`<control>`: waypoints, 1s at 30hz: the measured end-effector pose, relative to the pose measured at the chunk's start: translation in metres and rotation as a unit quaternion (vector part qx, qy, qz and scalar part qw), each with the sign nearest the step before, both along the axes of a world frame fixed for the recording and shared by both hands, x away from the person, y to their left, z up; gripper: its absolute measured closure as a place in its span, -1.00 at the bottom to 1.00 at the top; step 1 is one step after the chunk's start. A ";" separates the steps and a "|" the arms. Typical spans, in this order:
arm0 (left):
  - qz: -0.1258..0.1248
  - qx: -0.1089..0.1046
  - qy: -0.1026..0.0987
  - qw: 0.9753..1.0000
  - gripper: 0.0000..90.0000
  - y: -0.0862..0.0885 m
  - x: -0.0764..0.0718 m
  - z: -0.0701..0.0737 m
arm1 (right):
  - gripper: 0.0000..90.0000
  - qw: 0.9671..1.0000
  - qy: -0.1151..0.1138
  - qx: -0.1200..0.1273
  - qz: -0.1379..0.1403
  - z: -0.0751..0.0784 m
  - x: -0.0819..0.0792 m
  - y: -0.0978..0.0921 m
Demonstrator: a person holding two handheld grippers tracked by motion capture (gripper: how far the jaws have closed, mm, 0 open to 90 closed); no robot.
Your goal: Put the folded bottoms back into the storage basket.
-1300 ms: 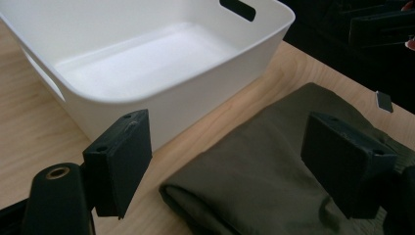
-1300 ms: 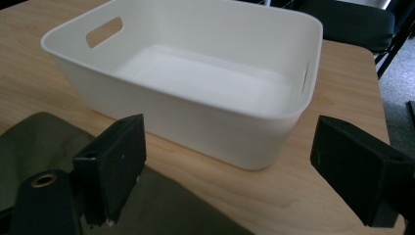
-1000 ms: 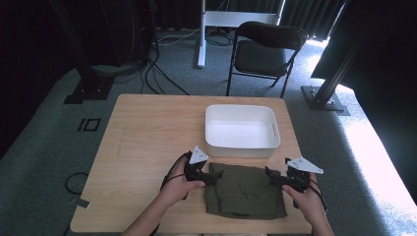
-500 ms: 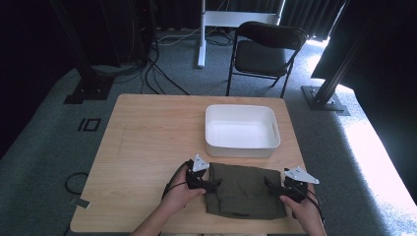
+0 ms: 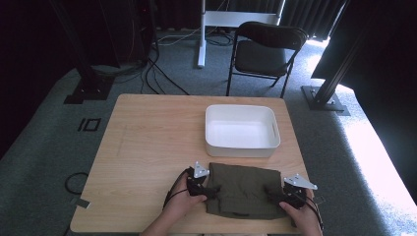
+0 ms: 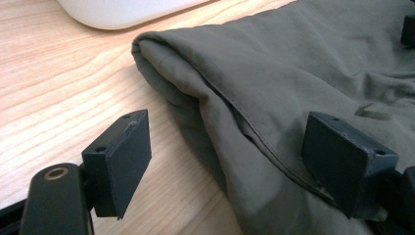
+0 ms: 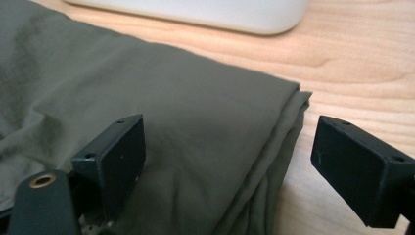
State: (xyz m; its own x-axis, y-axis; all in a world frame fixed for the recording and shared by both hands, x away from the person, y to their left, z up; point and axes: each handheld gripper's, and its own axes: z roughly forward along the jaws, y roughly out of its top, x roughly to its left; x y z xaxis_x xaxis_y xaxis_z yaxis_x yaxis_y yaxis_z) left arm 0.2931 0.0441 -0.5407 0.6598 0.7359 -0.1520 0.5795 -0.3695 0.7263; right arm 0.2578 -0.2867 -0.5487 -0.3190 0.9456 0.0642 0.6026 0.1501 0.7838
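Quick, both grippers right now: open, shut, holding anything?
Left gripper: open, jaws straddling the left edge of the folded olive cloth, holding nothing.
Right gripper: open, jaws straddling the cloth's right edge, holding nothing.

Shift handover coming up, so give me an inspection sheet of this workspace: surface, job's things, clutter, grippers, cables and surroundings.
Surface: wooden table, bare over most of its left half.
Job's things: folded olive cloth at the near edge; empty white bin just beyond it.
Clutter: nothing seen on the table.
Grippers: left gripper open, jaws straddling the cloth's left edge; right gripper open, jaws straddling the right edge. A hand holds the left one.
Cables: one trails from the left gripper across the table; more cables lie on the floor beyond.
Surroundings: grey carpet, black folding chair behind the table, a white stand, dark frame legs.
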 end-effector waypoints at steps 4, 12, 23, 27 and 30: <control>0.003 0.003 -0.005 1.000 -0.58 -0.001 0.000 -0.003 | -0.72 1.000 0.005 0.001 0.000 -0.002 -0.001 0.001; 0.002 0.001 -0.007 1.000 -0.58 -0.006 -0.001 -0.013 | -0.72 1.000 0.017 0.009 0.001 -0.007 0.001 -0.001; 0.011 0.006 -0.017 1.000 -0.58 -0.011 -0.002 -0.015 | -0.69 0.999 0.029 -0.001 0.015 -0.012 0.003 0.000; -0.008 0.022 -0.028 0.999 -0.49 -0.015 -0.001 -0.015 | -0.69 0.999 0.029 0.001 0.019 -0.012 0.003 0.000; -0.021 0.028 -0.038 0.999 -0.16 -0.019 -0.001 -0.014 | -0.42 0.999 0.024 -0.006 0.026 -0.012 0.003 0.002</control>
State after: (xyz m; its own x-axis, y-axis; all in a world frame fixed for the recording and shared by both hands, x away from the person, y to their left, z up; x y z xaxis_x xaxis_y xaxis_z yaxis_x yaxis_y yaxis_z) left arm 0.2917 0.0256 -0.5551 0.6980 0.7137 -0.0589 0.5066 -0.4340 0.7450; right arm 0.2604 -0.2848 -0.5605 -0.3652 0.9283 0.0694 0.6303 0.1917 0.7523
